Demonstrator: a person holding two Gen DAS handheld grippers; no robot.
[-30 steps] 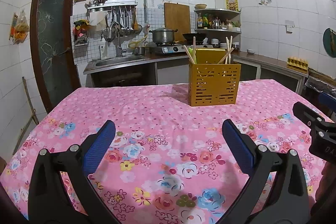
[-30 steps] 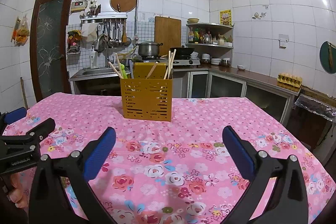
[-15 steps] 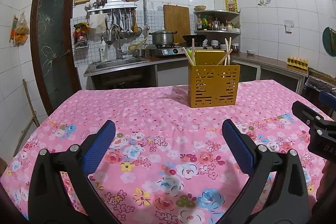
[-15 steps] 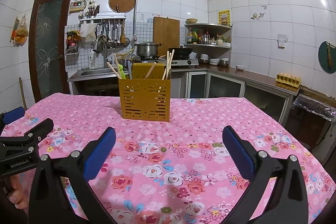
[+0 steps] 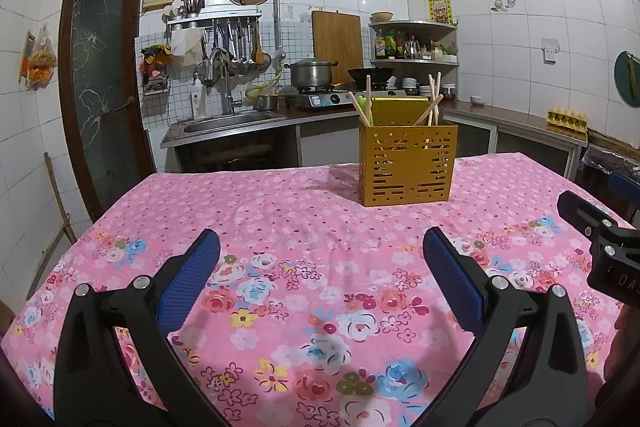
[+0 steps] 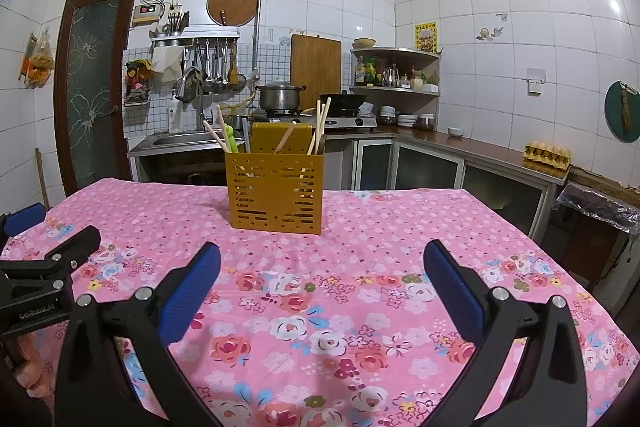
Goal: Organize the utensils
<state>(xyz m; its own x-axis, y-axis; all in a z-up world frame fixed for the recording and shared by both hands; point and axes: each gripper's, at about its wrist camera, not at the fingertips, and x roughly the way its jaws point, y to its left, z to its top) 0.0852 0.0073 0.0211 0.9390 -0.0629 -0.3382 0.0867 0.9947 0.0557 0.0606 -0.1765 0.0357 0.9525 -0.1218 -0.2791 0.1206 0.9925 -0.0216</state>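
Left fingers (image 5: 208, 269): spread wide, with blue pads, holding nothing.
Left gripper (image 5: 320, 255): hangs over the near part of the worktop, not touching it. In the right wrist view it shows at the left edge (image 6: 48, 267), with a bit of a hand (image 6: 24, 359) under it.
Right fingers (image 6: 444, 275): spread wide too, blue pads, holding nothing.
Right gripper (image 6: 322, 257): hangs over the near part of the worktop. In the left wrist view it pokes in at the right edge (image 5: 600, 243).
Worktop (image 5: 280, 211): covered by a pink cloth with many flowers. The cloth between the fingers is bare.
Utensil box (image 5: 407, 165): a yellow box with slots cut in its sides. It stands upright on the far part of the cloth, well apart from both grippers. In the right wrist view (image 6: 275, 189) it is a little left of the middle.
Chopsticks (image 5: 433, 99): pale sticks standing in the box, some leaning. I cannot tell which part of the box each one is in.
Green thing (image 6: 231, 139): sticks up from the left side of the box.
Behind the worktop: a sink (image 5: 228, 121), a silver pot (image 5: 311, 75) on a stove, a wooden board (image 5: 337, 43) on the wall, and a dark door (image 5: 102, 95) at the left.
Egg tray (image 6: 547, 153): sits on the side counter at the right.
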